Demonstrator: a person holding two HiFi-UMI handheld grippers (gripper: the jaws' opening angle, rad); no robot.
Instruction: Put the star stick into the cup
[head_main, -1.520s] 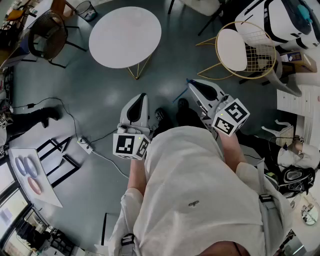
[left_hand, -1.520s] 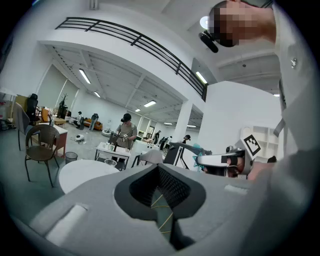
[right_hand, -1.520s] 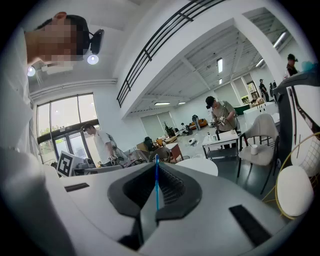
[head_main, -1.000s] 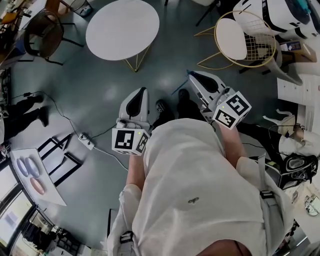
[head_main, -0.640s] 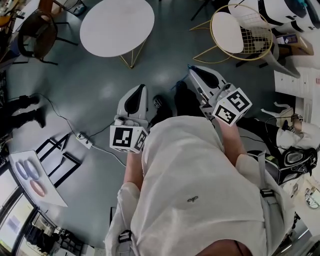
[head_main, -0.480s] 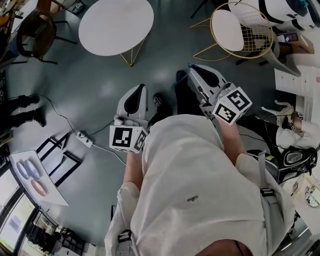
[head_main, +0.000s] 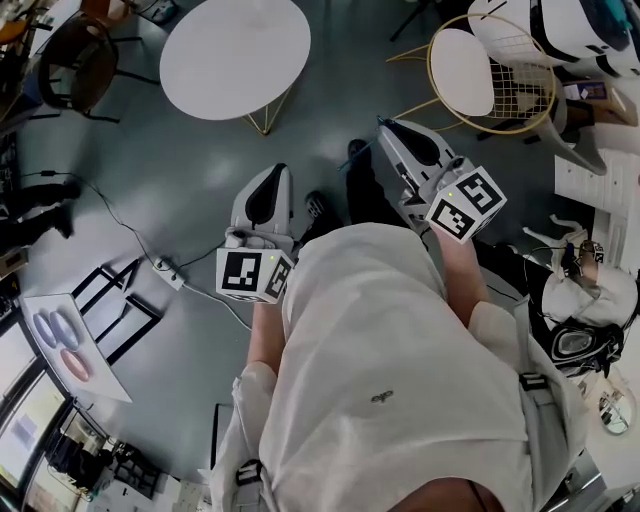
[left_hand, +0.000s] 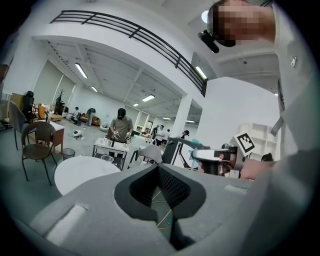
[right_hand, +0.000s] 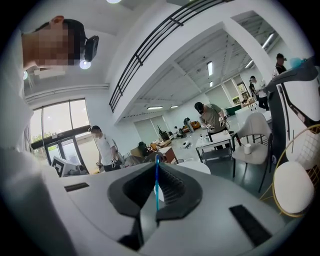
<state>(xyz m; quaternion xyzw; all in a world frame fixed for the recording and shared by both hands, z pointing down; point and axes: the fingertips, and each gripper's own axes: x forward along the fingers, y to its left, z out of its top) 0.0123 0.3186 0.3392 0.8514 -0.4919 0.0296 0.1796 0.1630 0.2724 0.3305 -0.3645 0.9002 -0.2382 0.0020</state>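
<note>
My right gripper (right_hand: 156, 167) is shut on a thin blue stick (right_hand: 156, 187), which stands upright between the pads. In the left gripper view the stick's teal star end (left_hand: 193, 150) shows at the tip of that gripper. In the head view the right gripper (head_main: 384, 124) is held out in front of the person's body, over the grey floor. Beside it the left gripper (head_main: 281, 168) is also held forward; its jaws (left_hand: 159, 170) meet with nothing between them. Far off in the right gripper view a small white cup (right_hand: 246, 148) stands on a pale seat.
A round white table (head_main: 235, 55) on gold legs stands ahead to the left. A gold wire chair (head_main: 490, 70) with a white seat is ahead to the right. A cable with a power strip (head_main: 165, 270) lies on the floor at left. Several people stand at tables in the distance.
The person has moved across the floor with both grippers; the round table and the wire chair have shifted in the head view. Both grippers stay held forward as before.
</note>
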